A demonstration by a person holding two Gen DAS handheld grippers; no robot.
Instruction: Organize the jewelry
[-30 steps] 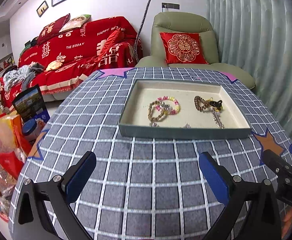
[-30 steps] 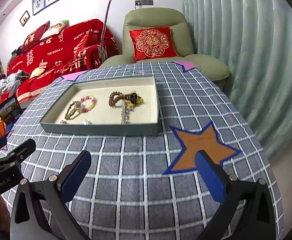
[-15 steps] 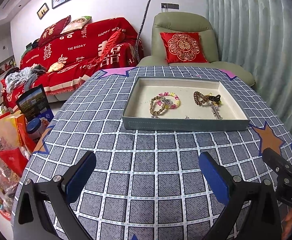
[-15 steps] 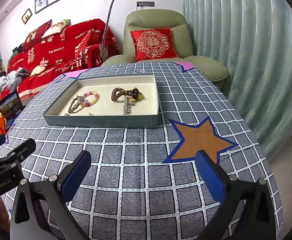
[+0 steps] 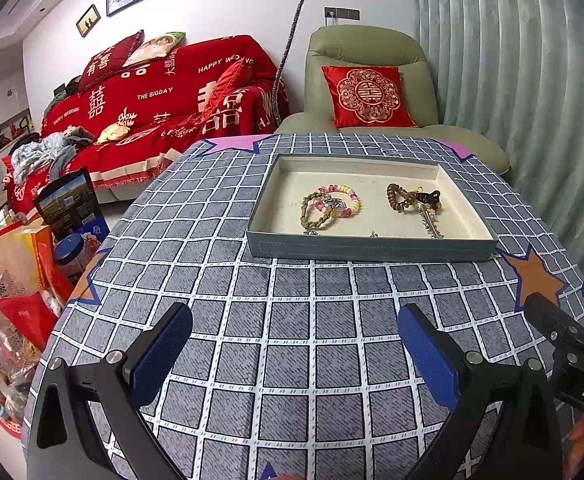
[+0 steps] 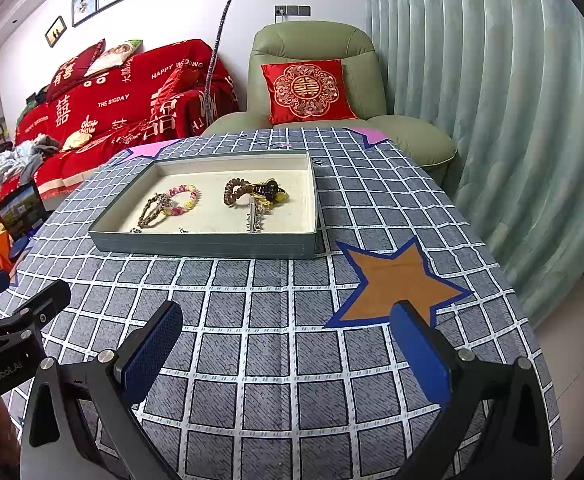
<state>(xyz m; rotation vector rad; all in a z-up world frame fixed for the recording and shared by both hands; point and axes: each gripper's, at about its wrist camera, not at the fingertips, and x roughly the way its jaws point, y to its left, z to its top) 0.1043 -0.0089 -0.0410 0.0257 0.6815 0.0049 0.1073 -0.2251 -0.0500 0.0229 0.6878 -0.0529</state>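
Jewelry: bracelets (image 5: 330,207) and silver chain (image 6: 254,214) lie in grey tray (image 5: 372,246), 12 o'clock on counter (image 5: 292,340), now farther off; both hand-held grippers, left (image 5: 294,354) and right (image 6: 285,350), released, empty, apparently retreating—task likely finished.

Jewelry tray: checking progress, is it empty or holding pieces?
Holding pieces: the tray contains a pastel bead bracelet and brown bead bracelet.

Red-covered sofa (image 5: 163,100); green armchair (image 5: 372,80); red cushion (image 5: 368,96); curtain (image 5: 512,80).

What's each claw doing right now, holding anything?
Left claw: open, holding nothing, above the tablecloth.
Right claw: open, holding nothing.
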